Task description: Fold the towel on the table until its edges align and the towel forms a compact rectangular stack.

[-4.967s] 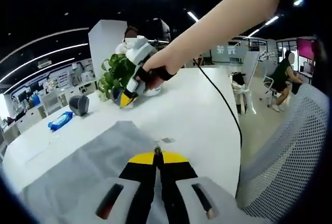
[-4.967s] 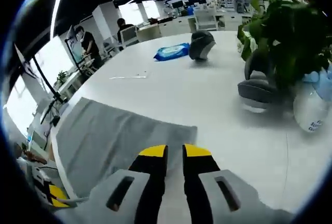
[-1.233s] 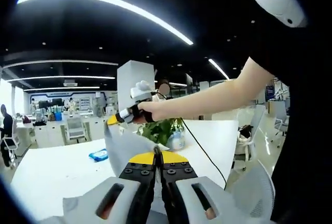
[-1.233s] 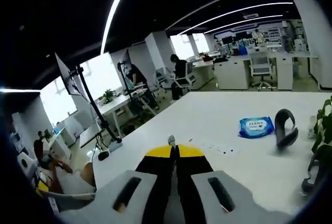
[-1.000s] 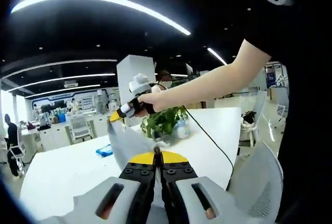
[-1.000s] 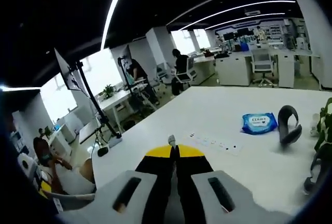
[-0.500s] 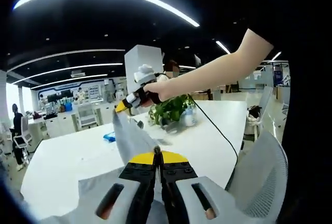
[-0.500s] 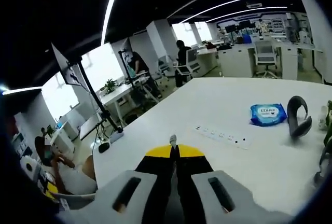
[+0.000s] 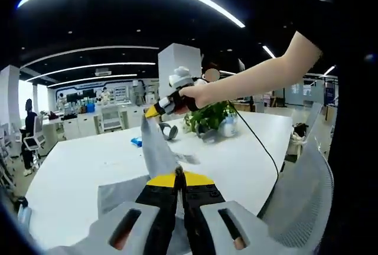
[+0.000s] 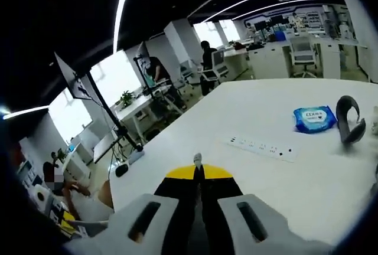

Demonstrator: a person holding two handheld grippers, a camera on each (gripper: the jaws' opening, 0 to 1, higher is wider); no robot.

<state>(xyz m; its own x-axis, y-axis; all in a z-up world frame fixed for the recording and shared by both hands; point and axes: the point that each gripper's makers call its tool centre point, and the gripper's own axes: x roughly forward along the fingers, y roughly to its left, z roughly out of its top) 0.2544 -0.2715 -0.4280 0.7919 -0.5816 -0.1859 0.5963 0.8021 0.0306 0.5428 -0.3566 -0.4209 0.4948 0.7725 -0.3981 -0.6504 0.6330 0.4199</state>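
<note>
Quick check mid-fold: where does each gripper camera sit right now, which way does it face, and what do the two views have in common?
Left gripper view: rides the left gripper, facing across the white table toward the plant; the grey towel stretches up to the right gripper, with the person's hand and arm.
Right gripper view: rides the right gripper, shut on a towel tip, facing the table, power strip and blue wipes pack.
Shared: table, towel, wipes pack.

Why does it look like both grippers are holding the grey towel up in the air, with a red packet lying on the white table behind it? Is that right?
Nearly. The packet is blue, not red, as the right gripper view shows. The rest holds: the left gripper and right gripper both pinch the grey towel above the white table.
</note>
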